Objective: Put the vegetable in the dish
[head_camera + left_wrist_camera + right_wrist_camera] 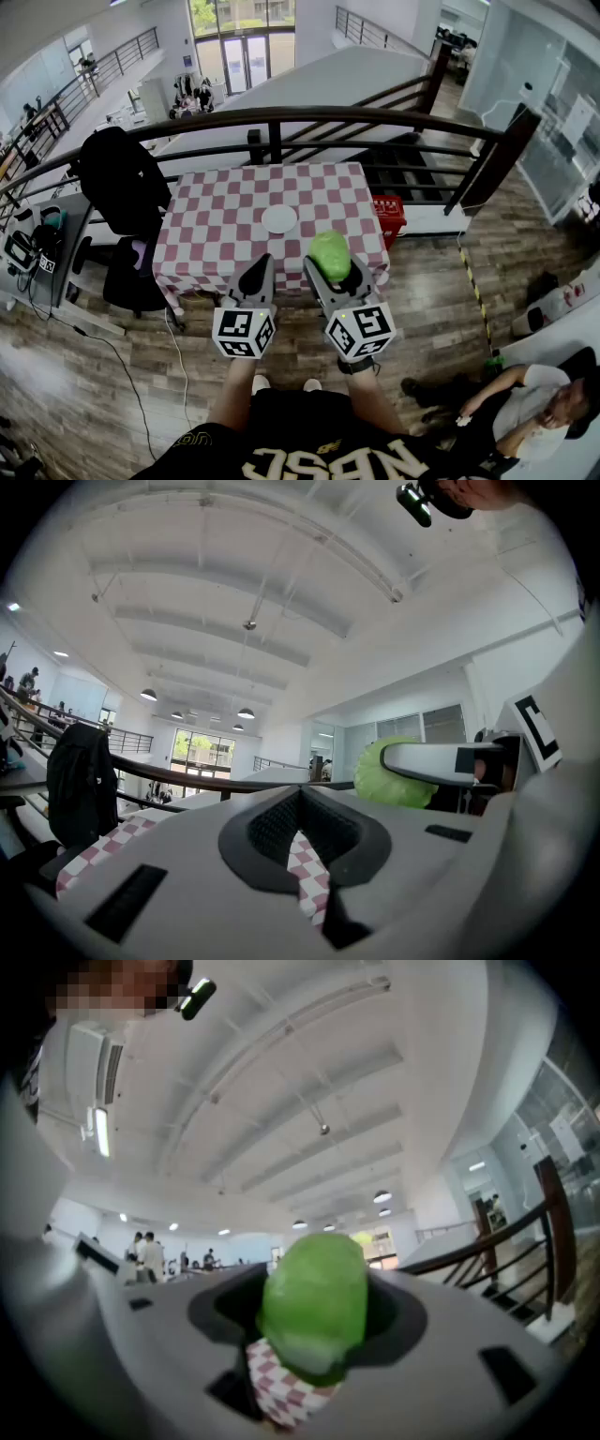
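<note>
A green leafy vegetable (329,254) sits clamped between the jaws of my right gripper (330,265), held up in the air near the table's front edge. The right gripper view shows the vegetable (314,1312) filling the gap between the jaws. My left gripper (258,274) is shut with nothing in it, level with the right one and just to its left. From the left gripper view I see the vegetable (394,772) off to the right. A white round dish (279,219) lies on the red and white checked table (225,220), beyond both grippers.
A dark curved railing (281,117) runs behind the table. A black office chair (122,187) with a dark coat stands at the table's left. A red crate (388,214) sits on the floor at the right corner. A person (525,398) sits low at the right.
</note>
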`<move>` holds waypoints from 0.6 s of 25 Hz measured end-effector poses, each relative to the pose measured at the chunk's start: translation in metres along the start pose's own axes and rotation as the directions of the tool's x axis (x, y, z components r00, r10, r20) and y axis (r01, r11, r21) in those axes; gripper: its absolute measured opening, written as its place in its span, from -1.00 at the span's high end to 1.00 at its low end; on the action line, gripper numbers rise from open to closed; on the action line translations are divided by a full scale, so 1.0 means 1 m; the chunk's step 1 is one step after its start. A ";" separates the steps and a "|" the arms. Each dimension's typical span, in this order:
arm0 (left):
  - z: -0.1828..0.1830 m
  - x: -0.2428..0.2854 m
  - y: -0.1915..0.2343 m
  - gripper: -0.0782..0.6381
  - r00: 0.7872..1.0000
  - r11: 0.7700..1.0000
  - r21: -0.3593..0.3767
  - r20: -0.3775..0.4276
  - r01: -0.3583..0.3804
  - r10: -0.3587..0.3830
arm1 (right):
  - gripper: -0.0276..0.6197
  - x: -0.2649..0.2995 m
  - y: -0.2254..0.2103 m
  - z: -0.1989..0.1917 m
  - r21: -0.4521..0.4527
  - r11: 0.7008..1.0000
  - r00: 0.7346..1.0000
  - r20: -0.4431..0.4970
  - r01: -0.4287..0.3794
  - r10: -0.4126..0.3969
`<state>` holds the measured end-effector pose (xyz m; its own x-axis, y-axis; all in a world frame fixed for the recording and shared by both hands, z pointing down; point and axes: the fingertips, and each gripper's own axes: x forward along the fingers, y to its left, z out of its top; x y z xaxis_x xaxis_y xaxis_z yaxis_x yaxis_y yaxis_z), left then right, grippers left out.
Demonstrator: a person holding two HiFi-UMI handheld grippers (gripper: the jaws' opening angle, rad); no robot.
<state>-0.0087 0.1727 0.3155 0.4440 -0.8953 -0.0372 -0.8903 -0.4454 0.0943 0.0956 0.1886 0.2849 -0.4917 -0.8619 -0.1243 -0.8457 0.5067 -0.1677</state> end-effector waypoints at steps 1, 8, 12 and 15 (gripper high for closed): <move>0.000 -0.001 -0.004 0.73 1.000 1.000 0.004 0.003 -0.005 0.005 | 0.09 -0.003 -0.002 0.000 -0.002 1.000 1.000 -0.002 -0.006 0.006; -0.028 -0.011 -0.030 0.73 0.999 0.998 -0.068 -0.044 -0.005 0.002 | 0.09 -0.017 -0.019 -0.024 0.043 0.999 0.999 -0.050 -0.016 0.019; -0.039 -0.009 -0.023 0.73 0.998 0.998 -0.057 -0.070 -0.013 0.009 | 0.09 -0.007 -0.013 -0.038 0.071 0.997 0.996 -0.073 -0.039 0.045; -0.050 0.004 -0.015 0.73 0.997 0.997 -0.073 -0.080 -0.012 0.006 | 0.09 0.006 -0.015 -0.048 0.077 0.996 0.994 -0.087 -0.052 0.058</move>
<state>0.0111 0.1760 0.3639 0.4449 -0.8945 0.0431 -0.8859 -0.4326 0.1674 0.0955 0.1750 0.3336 -0.5565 -0.8294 -0.0482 -0.8006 0.5508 -0.2360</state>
